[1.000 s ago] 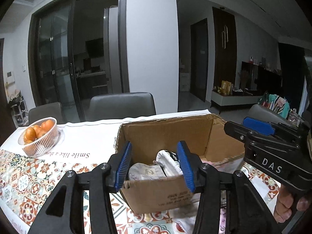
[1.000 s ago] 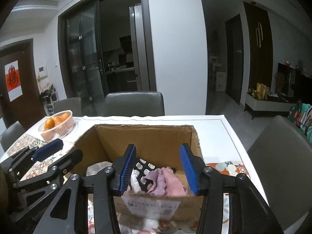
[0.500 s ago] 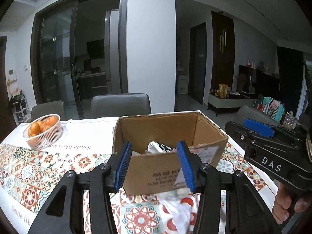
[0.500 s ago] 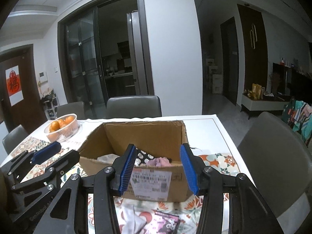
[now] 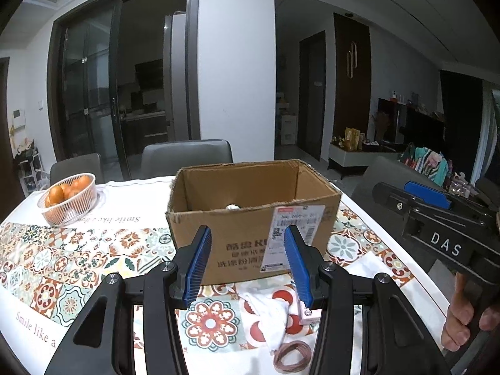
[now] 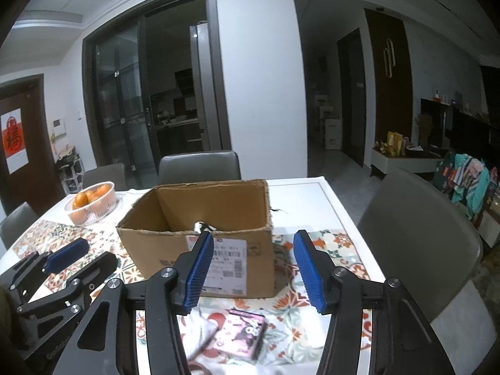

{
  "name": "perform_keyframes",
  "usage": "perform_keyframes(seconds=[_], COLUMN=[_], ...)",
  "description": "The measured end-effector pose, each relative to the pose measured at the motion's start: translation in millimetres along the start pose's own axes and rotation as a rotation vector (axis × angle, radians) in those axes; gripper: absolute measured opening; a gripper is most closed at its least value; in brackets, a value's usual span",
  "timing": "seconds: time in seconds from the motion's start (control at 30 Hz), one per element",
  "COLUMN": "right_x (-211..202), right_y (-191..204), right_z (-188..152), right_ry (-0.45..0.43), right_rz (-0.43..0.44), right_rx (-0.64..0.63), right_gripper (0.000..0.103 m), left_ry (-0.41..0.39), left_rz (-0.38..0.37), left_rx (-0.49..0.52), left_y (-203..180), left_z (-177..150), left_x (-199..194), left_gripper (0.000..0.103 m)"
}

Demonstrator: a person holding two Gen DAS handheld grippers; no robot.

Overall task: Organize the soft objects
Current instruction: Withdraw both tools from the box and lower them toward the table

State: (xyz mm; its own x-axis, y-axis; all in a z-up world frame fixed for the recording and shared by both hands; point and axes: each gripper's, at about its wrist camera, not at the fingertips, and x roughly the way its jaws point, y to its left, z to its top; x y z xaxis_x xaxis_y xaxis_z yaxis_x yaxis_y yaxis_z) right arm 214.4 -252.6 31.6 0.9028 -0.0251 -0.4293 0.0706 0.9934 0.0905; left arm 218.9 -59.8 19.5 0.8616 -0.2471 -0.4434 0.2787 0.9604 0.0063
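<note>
An open cardboard box (image 5: 250, 218) stands on the patterned tablecloth; it also shows in the right wrist view (image 6: 200, 234). Only a bit of soft cloth (image 5: 232, 207) peeks above its rim. My left gripper (image 5: 247, 262) is open and empty, in front of the box. My right gripper (image 6: 253, 268) is open and empty, also in front of it. A white cloth (image 5: 268, 312) lies on the table below the left gripper. A pink printed packet (image 6: 245, 332) lies below the right gripper. The right gripper shows at the right of the left view (image 5: 437, 212).
A white basket of oranges (image 5: 68, 198) stands at the back left of the table. A coil of brown bands (image 5: 292, 356) lies at the near edge. Grey chairs (image 5: 186, 157) stand behind the table, and one (image 6: 415, 234) at its right side.
Both grippers have pulled back and away from over the box. The box's contents have dropped out of sight, and the cloth and packet on the table have come into view.
</note>
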Motion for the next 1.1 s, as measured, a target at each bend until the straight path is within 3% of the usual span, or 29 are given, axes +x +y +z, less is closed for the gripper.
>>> perform_keyframes(seconds=[0.13, 1.1], right_x=[-2.5, 28.5], right_y=[-6.7, -74.0], right_z=[-8.0, -63.4], right_ry=[0.004, 0.203], right_rz=[-0.034, -0.048], right_rx=[0.020, 0.023], right_gripper=[0.060, 0.060], left_ry=[0.021, 0.234], left_rz=[-0.011, -0.105], left_rx=[0.001, -0.051], left_y=[-6.1, -71.6], left_z=[-8.5, -57.6], left_x=[0.9, 48.0], left_gripper=[0.048, 0.052])
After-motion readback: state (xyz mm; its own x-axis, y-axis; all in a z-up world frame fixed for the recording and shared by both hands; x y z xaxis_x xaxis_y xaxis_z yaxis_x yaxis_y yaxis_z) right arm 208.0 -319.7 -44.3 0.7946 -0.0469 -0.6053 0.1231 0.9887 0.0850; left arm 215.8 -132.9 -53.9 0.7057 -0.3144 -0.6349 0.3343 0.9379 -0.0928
